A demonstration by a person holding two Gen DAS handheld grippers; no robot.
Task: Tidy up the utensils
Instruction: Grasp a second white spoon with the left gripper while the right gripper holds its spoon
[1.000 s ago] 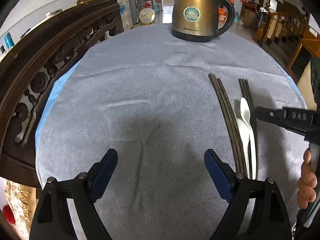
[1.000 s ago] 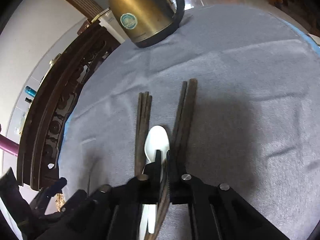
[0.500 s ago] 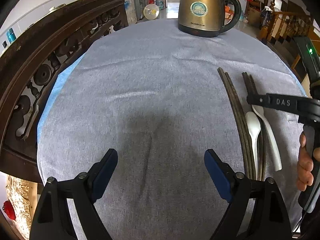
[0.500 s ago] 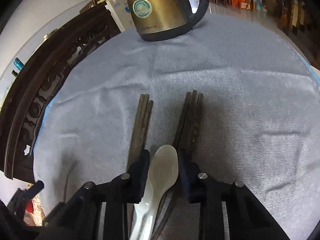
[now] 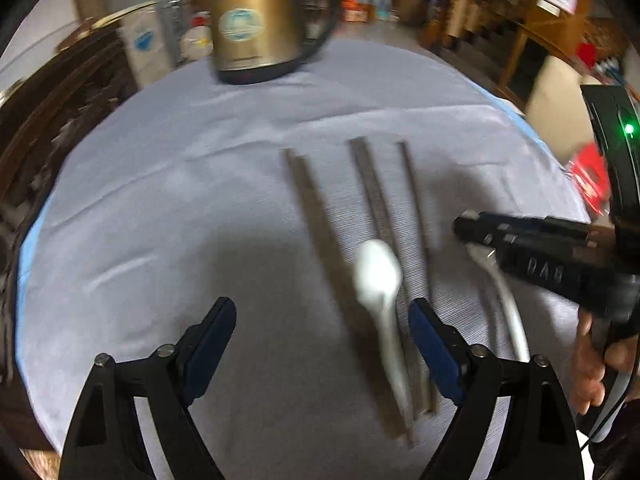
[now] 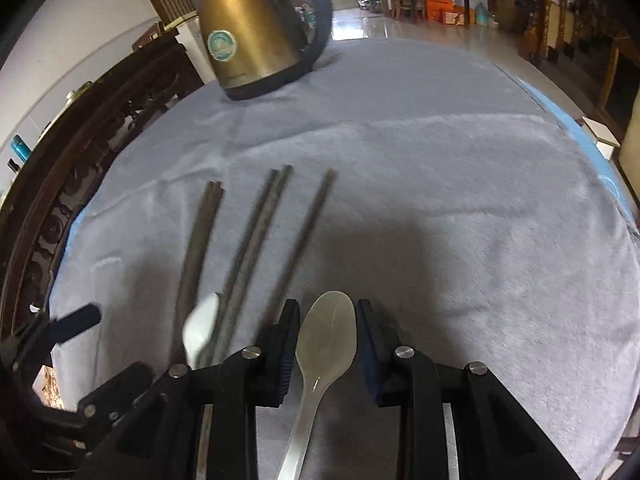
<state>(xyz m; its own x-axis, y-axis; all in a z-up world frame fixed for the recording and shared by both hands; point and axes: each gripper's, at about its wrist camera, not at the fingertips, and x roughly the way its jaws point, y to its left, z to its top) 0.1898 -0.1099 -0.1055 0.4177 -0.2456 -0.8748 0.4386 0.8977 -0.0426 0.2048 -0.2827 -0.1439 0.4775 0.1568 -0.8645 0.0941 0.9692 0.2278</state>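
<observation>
Two white plastic spoons lie nearest. The right gripper (image 6: 328,320) is clamped on the bowl of the paler spoon (image 6: 326,340), a pad against each edge; its handle runs back under the tool and is cut off at the bottom of the right wrist view. From the left wrist view that bowl is hidden behind the gripper's black fingers and only the handle shows, low over the cloth (image 6: 440,184). A hand (image 5: 592,360) grips the tool's handle at the frame edge.

The left gripper (image 5: 322,340) hangs over the table with its jaws wide and closing. They press on nothing. Below the gap lie the second spoon (image 5: 378,276) and the near ends of the chopsticks. This spoon rests bowl away from the camera, across the middle pair (image 5: 374,200).

The dark chopsticks lie in three roughly parallel lots: a left bundle (image 5: 320,240), the middle pair, and a single stick (image 5: 416,208) to the right, just beside the paler spoon. The left wrist view is smeared, so the count in the left bundle cannot be told.

Farther off, a brass-coloured kettle (image 6: 256,36) stands upright at the far edge of the grey cloth, lid down, so its contents cannot be seen. Carved dark woodwork (image 6: 100,128) curves along the table's left side.
</observation>
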